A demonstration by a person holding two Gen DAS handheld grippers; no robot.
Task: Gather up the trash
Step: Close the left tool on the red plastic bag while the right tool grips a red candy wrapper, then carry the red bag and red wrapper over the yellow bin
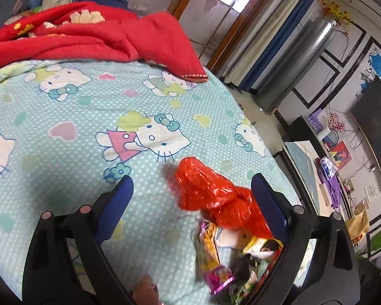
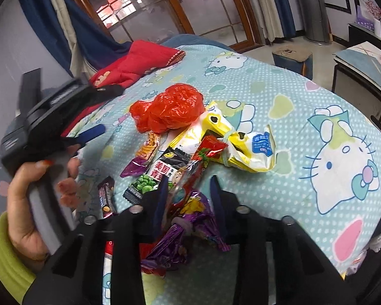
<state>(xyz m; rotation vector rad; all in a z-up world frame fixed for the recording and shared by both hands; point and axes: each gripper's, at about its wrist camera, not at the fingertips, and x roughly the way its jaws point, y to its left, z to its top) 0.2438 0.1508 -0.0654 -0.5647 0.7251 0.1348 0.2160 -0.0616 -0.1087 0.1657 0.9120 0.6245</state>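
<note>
On the bed (image 2: 279, 86) lie one crumpled red plastic bag (image 2: 169, 108), one yellow-and-white snack bag (image 2: 243, 147) and one purple foil wrapper (image 2: 190, 231). At least five smaller snack wrappers (image 2: 149, 178) lie by them, overlapping, so the count is unsure. One red blanket (image 1: 94, 35) lies at the bed's far edge.

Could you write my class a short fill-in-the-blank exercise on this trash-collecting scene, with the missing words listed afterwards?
1. The crumpled plastic bag on the bedsheet is ____ in colour.
2. The right gripper has a ____ foil wrapper between its jaws.
3. The left gripper has its jaws ____, with nothing gripped.
4. The black snack packet shows green ____.

Missing words: red; purple; open; peas
</note>
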